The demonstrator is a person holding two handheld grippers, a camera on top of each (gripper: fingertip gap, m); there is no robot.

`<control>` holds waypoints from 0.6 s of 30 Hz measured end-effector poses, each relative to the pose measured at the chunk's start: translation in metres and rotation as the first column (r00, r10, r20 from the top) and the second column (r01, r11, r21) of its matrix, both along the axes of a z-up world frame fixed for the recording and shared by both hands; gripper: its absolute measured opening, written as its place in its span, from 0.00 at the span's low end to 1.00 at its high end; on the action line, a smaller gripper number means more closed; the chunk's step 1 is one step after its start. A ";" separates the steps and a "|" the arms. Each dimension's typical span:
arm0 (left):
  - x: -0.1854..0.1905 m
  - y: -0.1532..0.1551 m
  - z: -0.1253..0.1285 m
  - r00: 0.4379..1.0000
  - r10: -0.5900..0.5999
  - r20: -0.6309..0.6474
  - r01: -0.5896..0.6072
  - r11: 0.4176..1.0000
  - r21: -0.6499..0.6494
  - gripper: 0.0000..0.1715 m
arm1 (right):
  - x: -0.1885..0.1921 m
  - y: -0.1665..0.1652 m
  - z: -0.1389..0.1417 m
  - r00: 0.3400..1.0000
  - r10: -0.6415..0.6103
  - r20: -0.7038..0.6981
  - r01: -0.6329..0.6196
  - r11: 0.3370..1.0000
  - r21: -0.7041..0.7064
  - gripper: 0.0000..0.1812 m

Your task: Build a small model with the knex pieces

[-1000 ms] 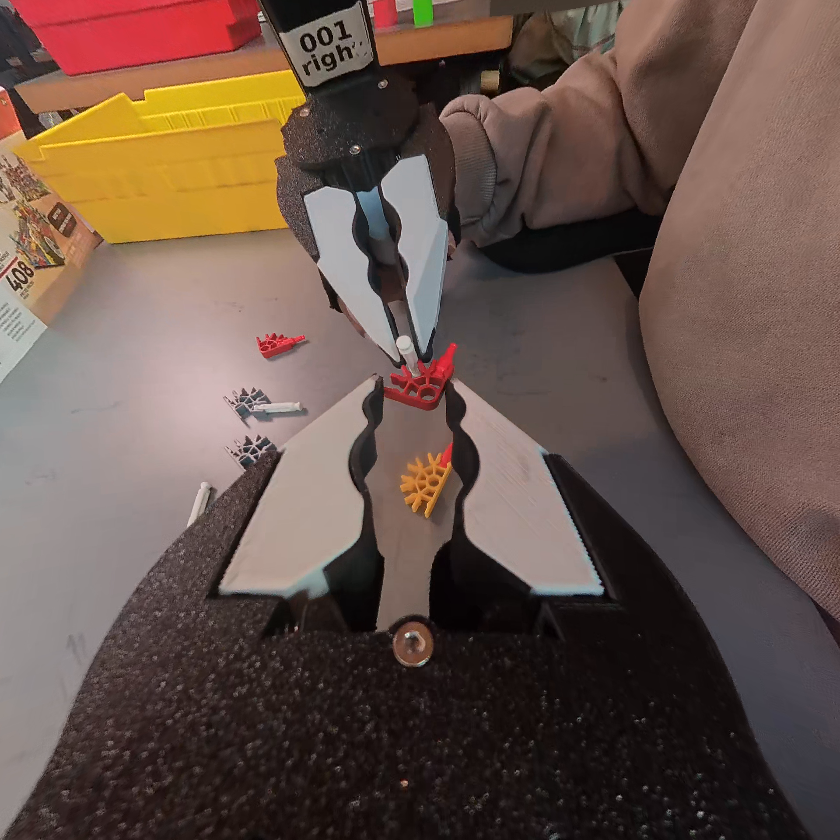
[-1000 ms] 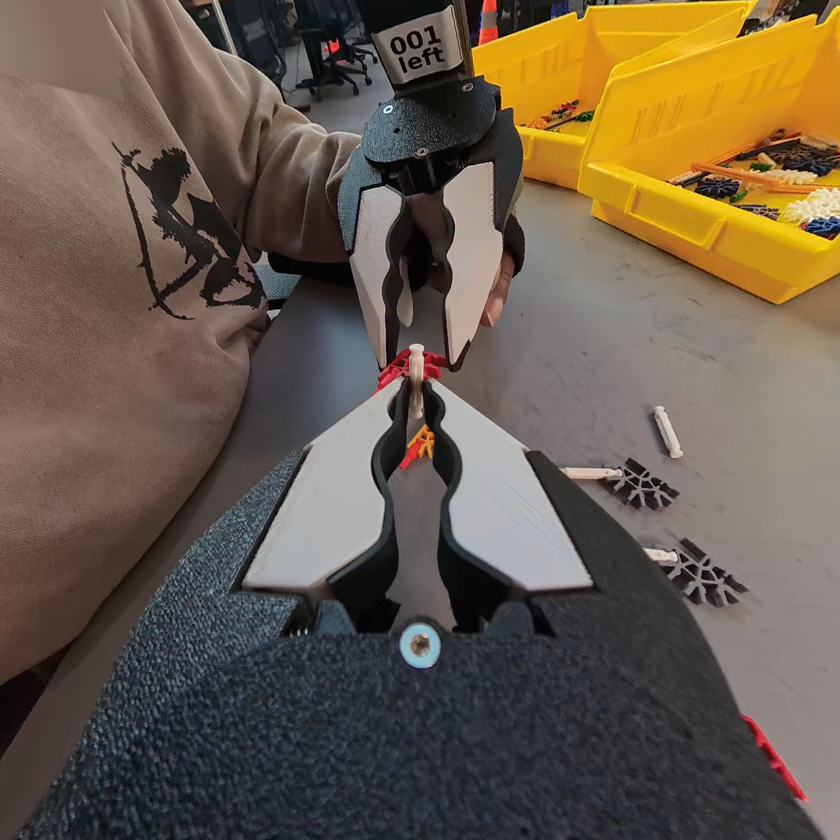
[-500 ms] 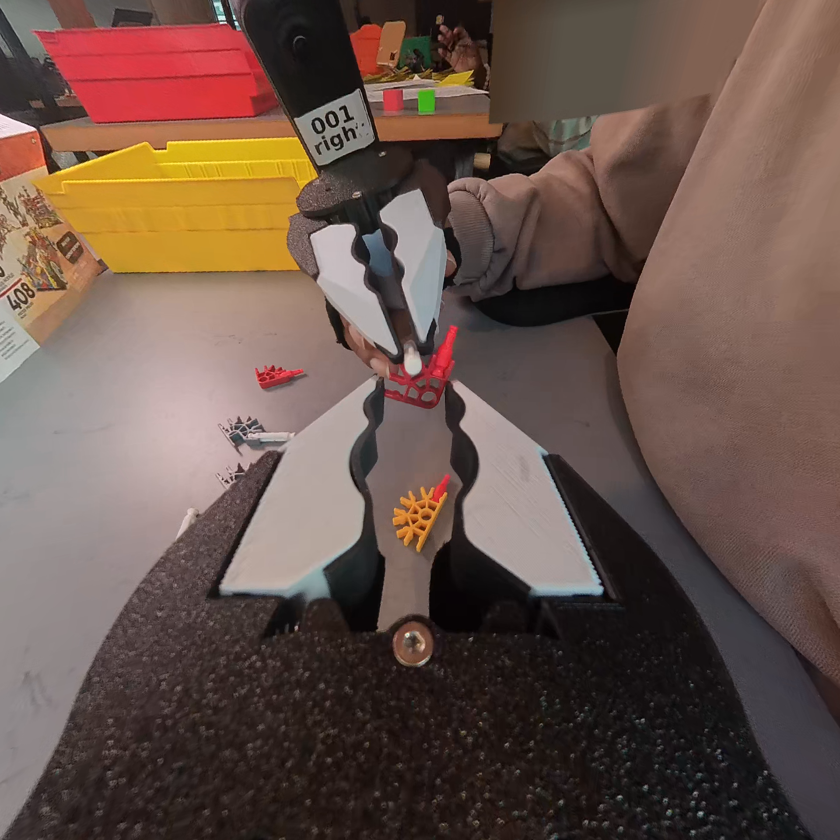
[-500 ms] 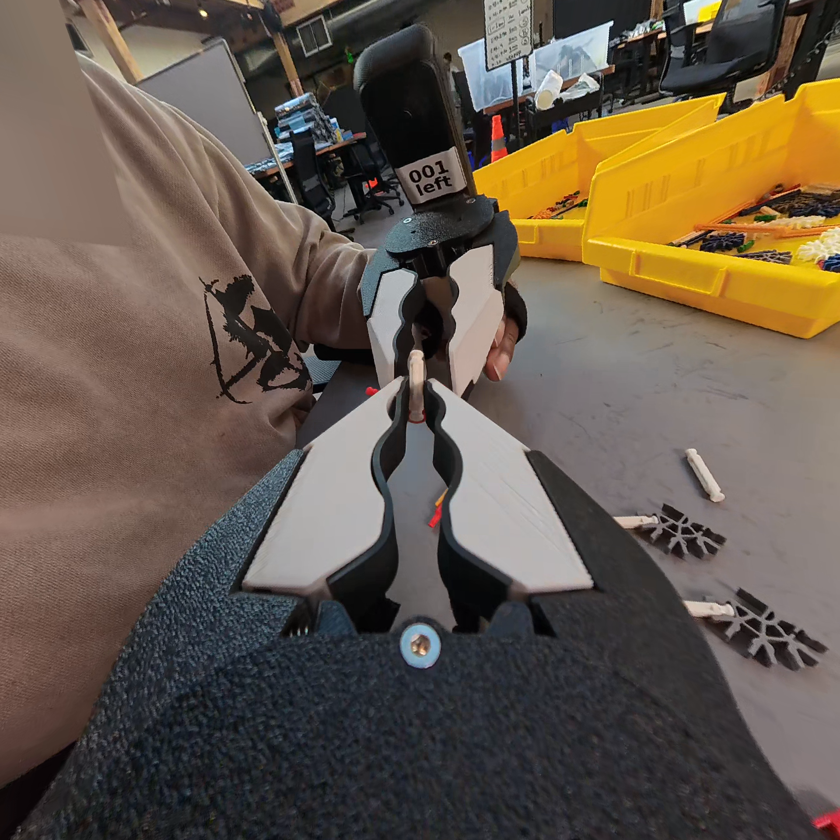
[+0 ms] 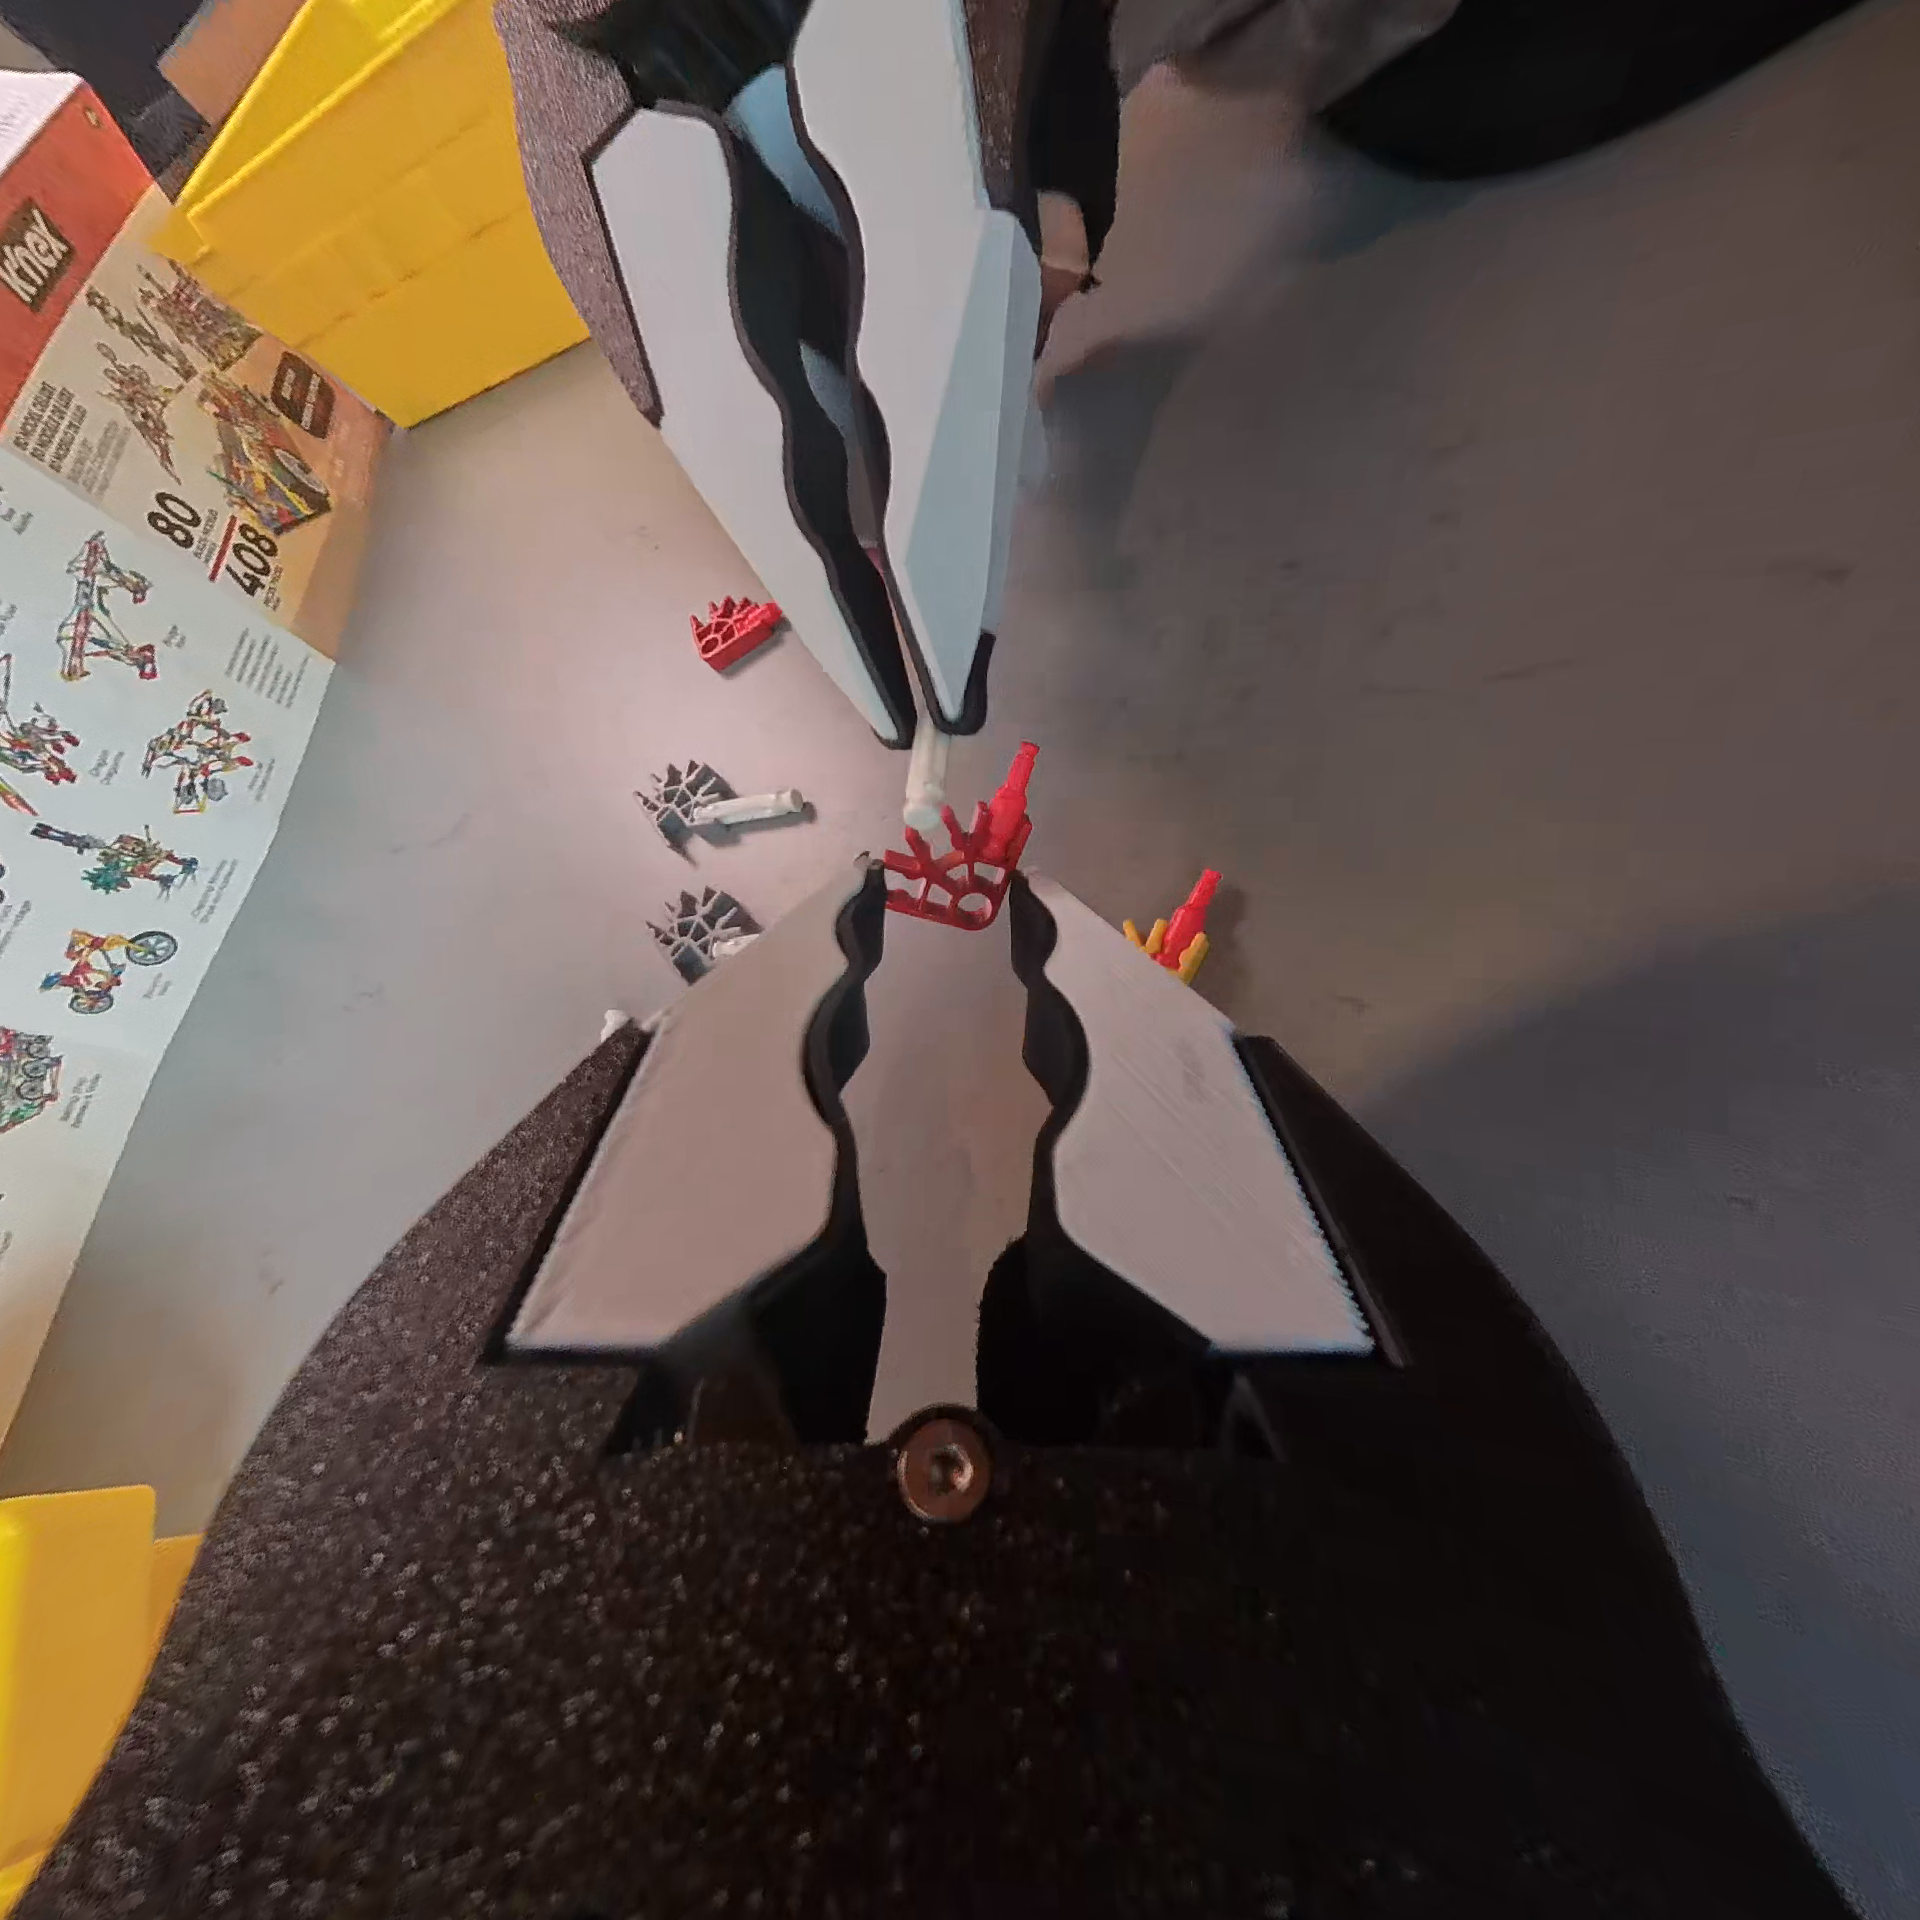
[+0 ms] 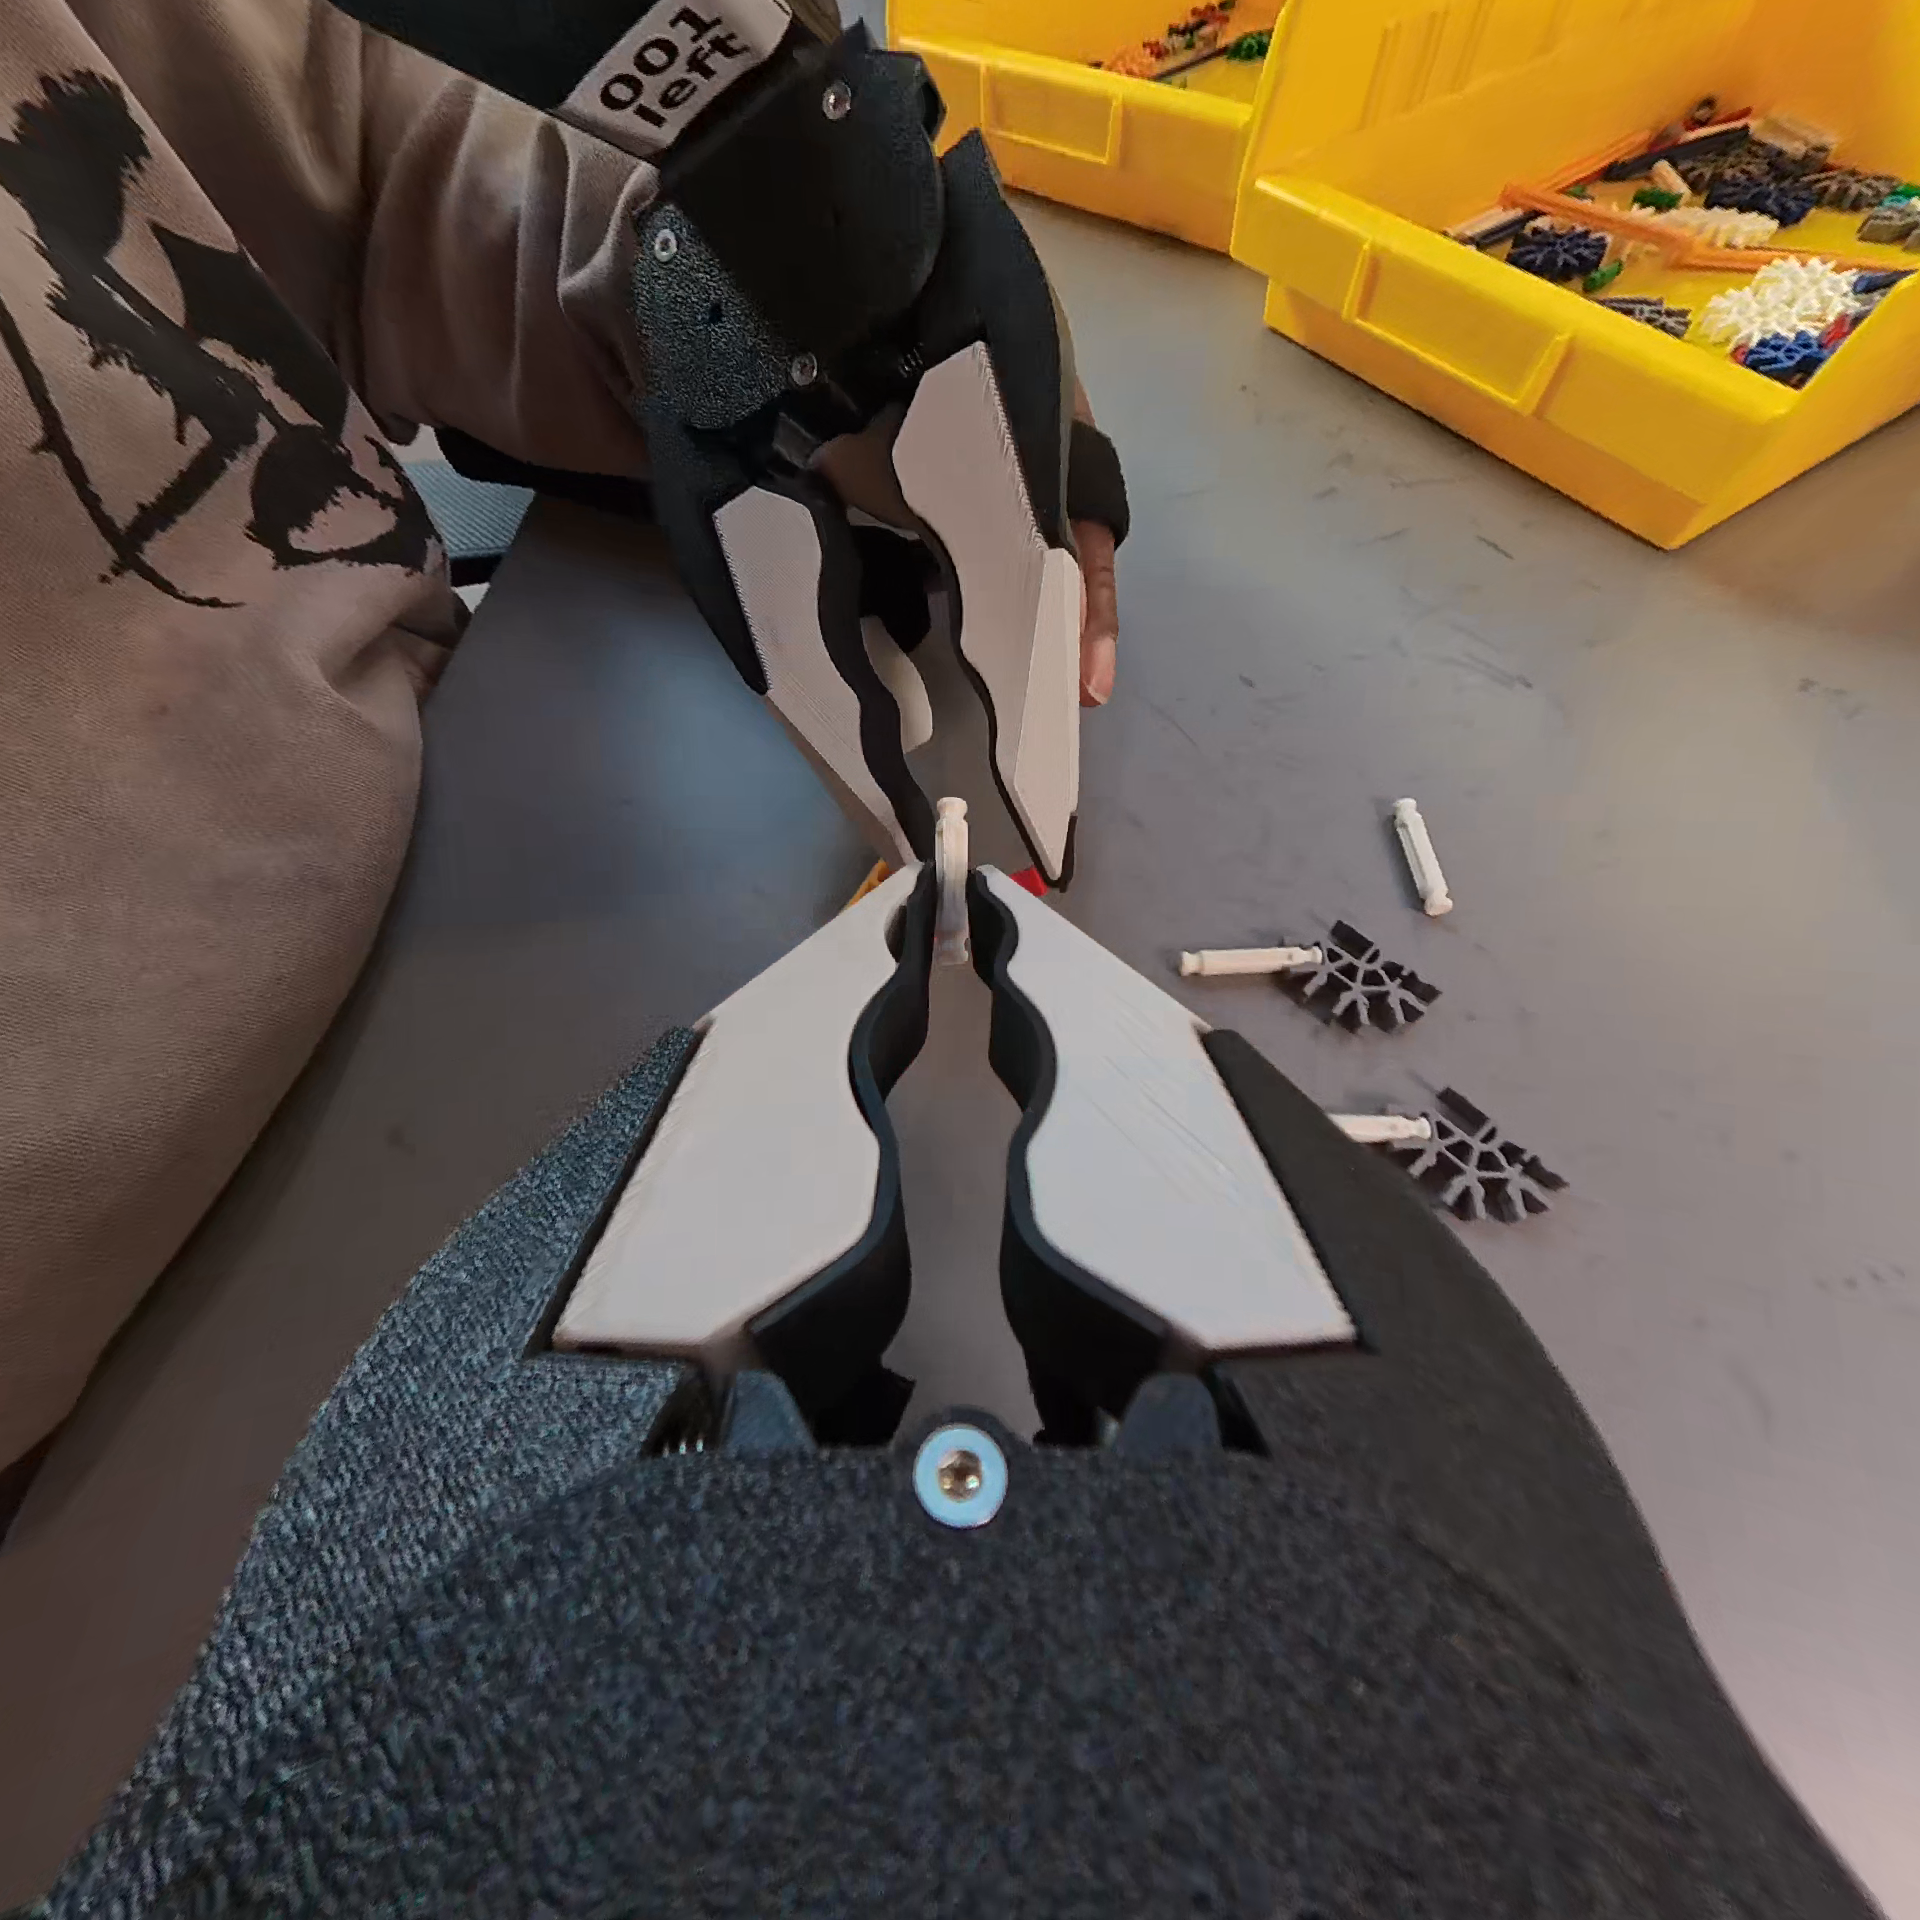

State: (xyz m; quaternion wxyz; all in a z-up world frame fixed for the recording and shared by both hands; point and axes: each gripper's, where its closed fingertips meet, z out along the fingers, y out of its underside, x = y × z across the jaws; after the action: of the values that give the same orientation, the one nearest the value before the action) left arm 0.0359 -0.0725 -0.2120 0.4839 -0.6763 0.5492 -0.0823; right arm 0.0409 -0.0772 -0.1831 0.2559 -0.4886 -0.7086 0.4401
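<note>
Spreading across both frames, the grey table point(image 6: 1455, 727) carries yellow bins point(image 6: 1558, 343) at upper right. At centre of your left wrist view, your left gripper point(image 5: 945, 883) pinches a red connector point(image 5: 951, 883) at its tips; your right gripper point(image 6: 948, 883), angled down from above, is clamped on a white rod point(image 6: 951, 883). Both parts look light, stiff and slippery: grip the rod mid-shaft, the connector by its flat edges.
</note>
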 end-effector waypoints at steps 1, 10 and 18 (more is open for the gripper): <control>-0.002 0.002 -0.001 1.000 0.010 -0.021 -0.010 1.000 0.019 0.14 | 0.003 0.003 -0.002 1.000 -0.008 0.020 0.007 1.000 0.002 0.02; -0.004 0.005 -0.013 0.993 0.010 -0.119 -0.002 0.998 0.067 0.14 | 0.021 0.027 -0.051 0.967 -0.071 0.244 0.004 0.965 0.263 0.02; -0.008 0.013 0.002 0.993 0.062 -0.098 -0.047 0.987 0.155 0.14 | 0.008 0.012 -0.027 0.983 -0.069 0.170 0.044 0.989 0.143 0.14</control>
State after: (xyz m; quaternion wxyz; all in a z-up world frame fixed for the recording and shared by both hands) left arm 0.0278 -0.0598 -0.2101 0.5075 -0.6555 0.5592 0.0080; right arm 0.0494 -0.0654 -0.2106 0.2385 -0.5263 -0.7429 0.3379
